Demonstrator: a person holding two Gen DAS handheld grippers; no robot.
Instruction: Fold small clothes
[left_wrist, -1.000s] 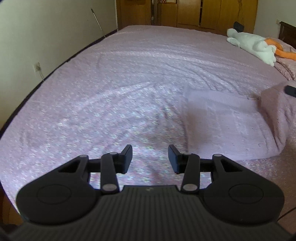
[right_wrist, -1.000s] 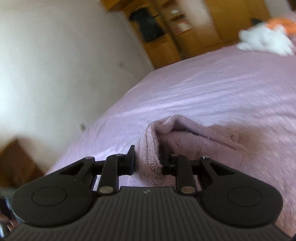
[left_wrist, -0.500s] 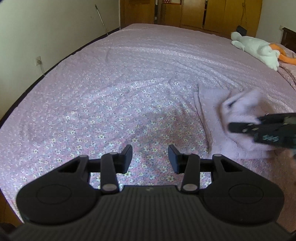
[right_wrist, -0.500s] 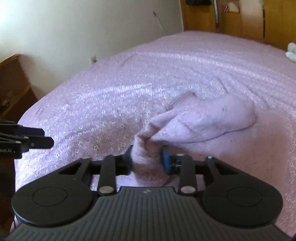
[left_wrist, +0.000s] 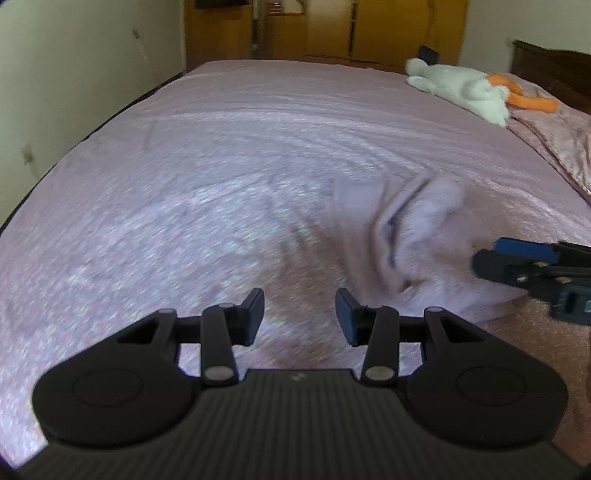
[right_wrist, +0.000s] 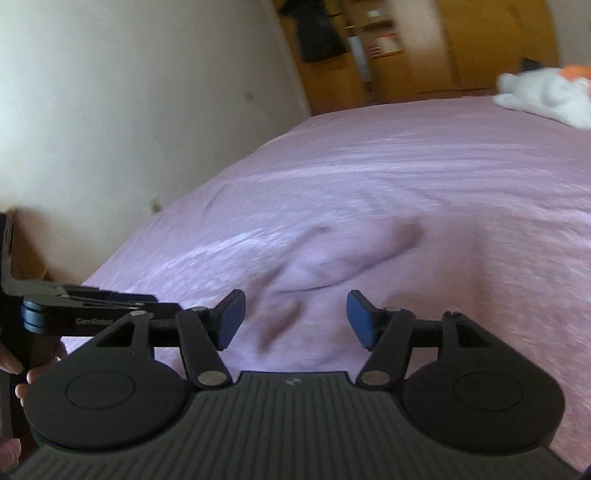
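A small pale pink knitted garment (left_wrist: 424, 240) lies rumpled and partly folded on the pink floral bedspread (left_wrist: 221, 166). It also shows in the right wrist view (right_wrist: 325, 273), just beyond the fingers. My left gripper (left_wrist: 300, 315) is open and empty, hovering over the bedspread left of the garment. My right gripper (right_wrist: 295, 319) is open and empty just above the garment's near edge; it shows in the left wrist view (left_wrist: 524, 269) at the garment's right side.
A white and orange plush toy (left_wrist: 469, 88) lies at the far right of the bed, beside a pillow (left_wrist: 554, 136). A white wall (left_wrist: 74, 74) runs along the left. Wooden wardrobes (left_wrist: 332, 29) stand beyond the bed.
My right gripper has opened and let go of the garment, which now lies on the bed. The left gripper stayed open and shifted slightly.
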